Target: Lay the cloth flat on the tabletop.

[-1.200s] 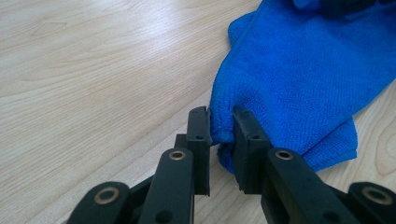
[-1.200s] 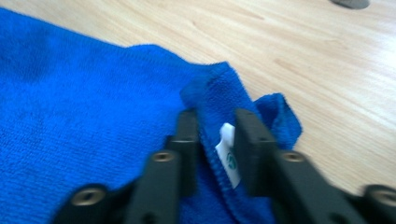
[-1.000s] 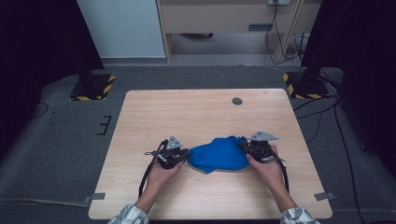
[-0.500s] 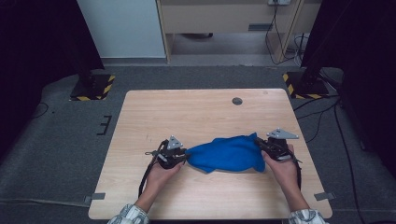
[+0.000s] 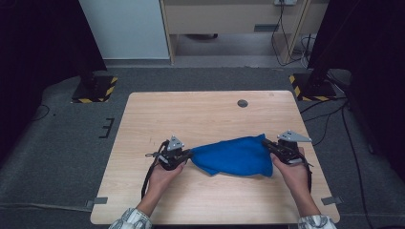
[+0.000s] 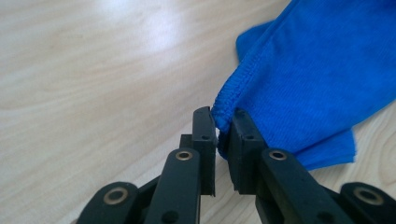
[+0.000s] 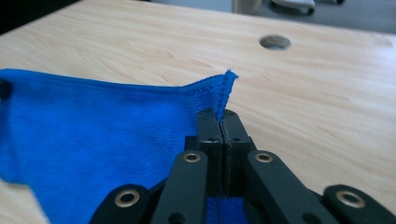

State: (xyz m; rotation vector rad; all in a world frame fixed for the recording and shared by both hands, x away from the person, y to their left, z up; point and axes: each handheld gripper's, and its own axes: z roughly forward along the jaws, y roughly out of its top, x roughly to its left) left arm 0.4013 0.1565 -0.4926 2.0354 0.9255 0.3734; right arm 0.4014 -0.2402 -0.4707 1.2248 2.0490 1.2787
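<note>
Left hand-held gripper (image 5: 189,154) and right hand-held gripper (image 5: 265,143) pinch blue cloth (image 5: 235,156) between them.

A blue cloth (image 5: 236,155) lies stretched on the wooden table (image 5: 200,117) between the left gripper (image 5: 184,155) and right gripper (image 5: 271,145).

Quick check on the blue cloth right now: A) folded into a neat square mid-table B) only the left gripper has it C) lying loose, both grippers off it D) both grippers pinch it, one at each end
D: the left gripper has its jaws closed on a hemmed edge of the blue cloth, and the right gripper clamps the opposite corner, with the cloth spread between them.
</note>
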